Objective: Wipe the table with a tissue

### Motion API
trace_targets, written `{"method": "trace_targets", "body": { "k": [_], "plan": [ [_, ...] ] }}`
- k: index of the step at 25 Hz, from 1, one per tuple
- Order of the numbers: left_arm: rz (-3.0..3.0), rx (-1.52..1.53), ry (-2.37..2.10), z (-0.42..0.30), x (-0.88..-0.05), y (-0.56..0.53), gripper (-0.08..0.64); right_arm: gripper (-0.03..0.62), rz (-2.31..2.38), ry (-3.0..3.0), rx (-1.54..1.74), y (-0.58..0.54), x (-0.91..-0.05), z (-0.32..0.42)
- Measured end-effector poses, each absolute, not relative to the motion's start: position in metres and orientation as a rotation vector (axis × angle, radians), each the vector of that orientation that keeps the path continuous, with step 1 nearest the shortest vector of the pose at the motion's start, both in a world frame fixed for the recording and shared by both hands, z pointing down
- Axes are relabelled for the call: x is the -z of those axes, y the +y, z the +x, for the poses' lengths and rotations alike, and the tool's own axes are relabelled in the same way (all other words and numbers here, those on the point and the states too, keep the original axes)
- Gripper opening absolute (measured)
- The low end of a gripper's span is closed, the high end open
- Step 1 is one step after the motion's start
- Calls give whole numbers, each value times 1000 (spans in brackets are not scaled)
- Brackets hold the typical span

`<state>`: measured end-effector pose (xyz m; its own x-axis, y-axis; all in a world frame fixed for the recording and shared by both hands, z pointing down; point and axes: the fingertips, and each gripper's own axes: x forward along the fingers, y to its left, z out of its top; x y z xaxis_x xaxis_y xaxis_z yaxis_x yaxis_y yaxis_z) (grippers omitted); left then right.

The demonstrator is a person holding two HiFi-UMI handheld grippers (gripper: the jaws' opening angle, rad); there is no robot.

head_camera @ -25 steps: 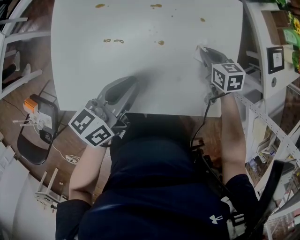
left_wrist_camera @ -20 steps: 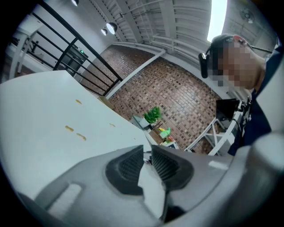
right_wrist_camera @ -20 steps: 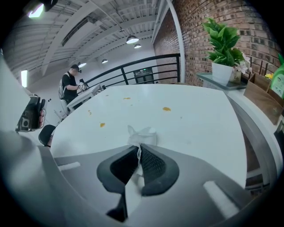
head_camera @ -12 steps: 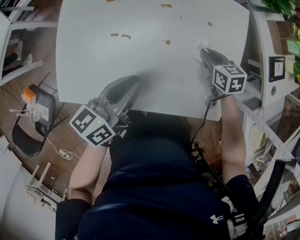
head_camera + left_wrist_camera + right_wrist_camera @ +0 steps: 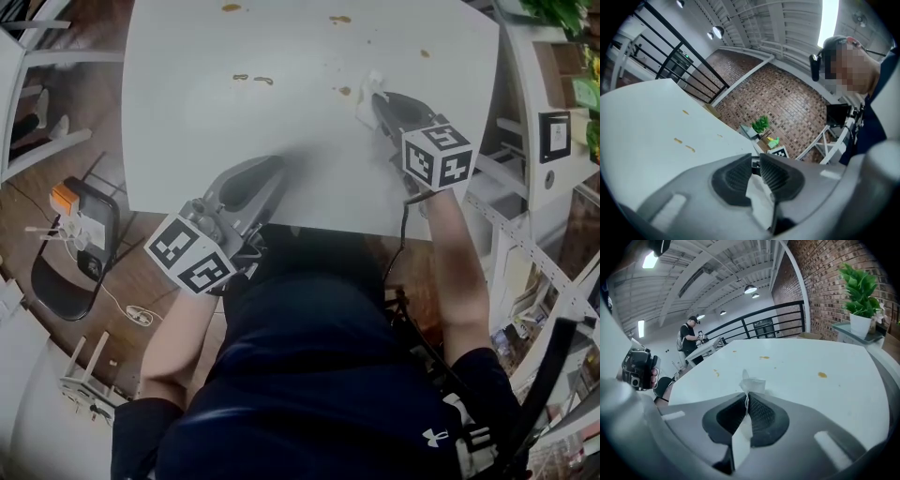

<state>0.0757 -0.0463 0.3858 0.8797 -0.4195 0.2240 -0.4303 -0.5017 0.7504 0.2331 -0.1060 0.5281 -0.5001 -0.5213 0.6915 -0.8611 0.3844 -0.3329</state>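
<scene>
**Table wipe: tissue brought up to a mid-table stain**

Near edge of the white table (image 5: 187, 141), left of centre: left gripper (image 5: 755, 163). Its jaws are nearly together, and a white tissue scrap (image 5: 759, 199) is caught between the pads. It sits where it was a second ago.

Right half, past the middle: right gripper (image 5: 378, 98). Its jaws are closed on a tissue (image 5: 752, 384), which sticks out beyond the tips and rests on the tabletop. A second ago this gripper was nearer the table's right edge. It has since travelled left, and the gap to the nearest mark has narrowed.

Just left of the tissue: one brown stain (image 5: 344, 91), close beside it but not covered.

Same depth, left of centre: pair of brown streaks (image 5: 255, 79), well apart from both grippers.

Toward the far edge: scattered spots (image 5: 340, 19), one at far left and one nearer the right edge.
</scene>
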Motion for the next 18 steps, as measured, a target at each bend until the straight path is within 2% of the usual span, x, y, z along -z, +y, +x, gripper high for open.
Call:
{"method": "trace_targets", "body": {
  "k": [18],
  "plan": [
    [2127,3,-644,26,-392,-64,52,14,1176,-2034,-937,-110,-563,215]
  ]
}}
